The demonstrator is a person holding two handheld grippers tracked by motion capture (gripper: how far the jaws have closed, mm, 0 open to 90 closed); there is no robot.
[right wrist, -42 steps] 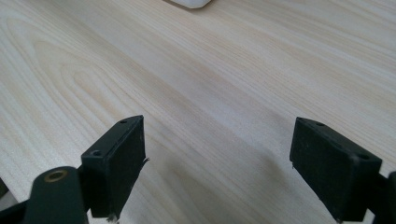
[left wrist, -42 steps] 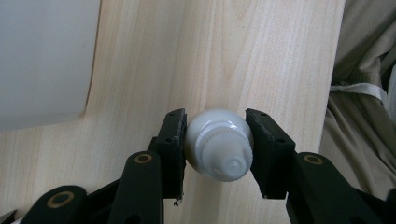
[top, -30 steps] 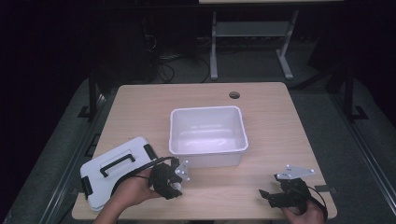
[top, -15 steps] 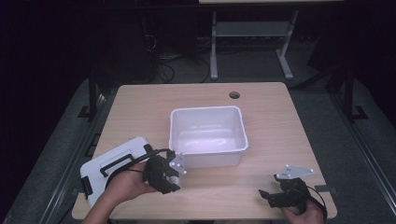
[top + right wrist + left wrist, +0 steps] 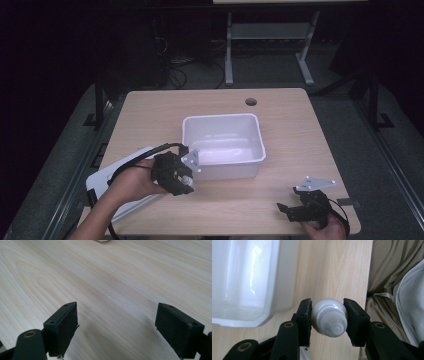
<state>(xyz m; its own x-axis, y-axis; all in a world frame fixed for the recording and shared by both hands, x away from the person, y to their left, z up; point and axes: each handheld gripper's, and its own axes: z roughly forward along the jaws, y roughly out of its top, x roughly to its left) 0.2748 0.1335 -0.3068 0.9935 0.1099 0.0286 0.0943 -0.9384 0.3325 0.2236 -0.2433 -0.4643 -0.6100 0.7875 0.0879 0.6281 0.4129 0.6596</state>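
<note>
My left gripper [image 5: 327,318] is shut on a small white bottle with a ribbed screw cap [image 5: 329,320], its cap end facing the camera. In the high view the left gripper [image 5: 181,182] hovers just in front of the white plastic bin [image 5: 223,125], near its front left corner. The bin's rim [image 5: 274,312] lies to the left in the left gripper view. My right gripper [image 5: 286,210] rests low over the table's front right part. In its own view the right gripper [image 5: 116,328] stands open over bare wood, nothing between the jaws.
A white lidded case with a black handle [image 5: 102,177] lies at the table's front left corner, partly under the left hand. A cable hole [image 5: 251,102] sits at the table's far side. Beige cloth [image 5: 387,277] hangs beyond the table edge.
The left hand has drawn back and turned a little toward the front of the table, still beside the bin. The right gripper has stayed in place.
</note>
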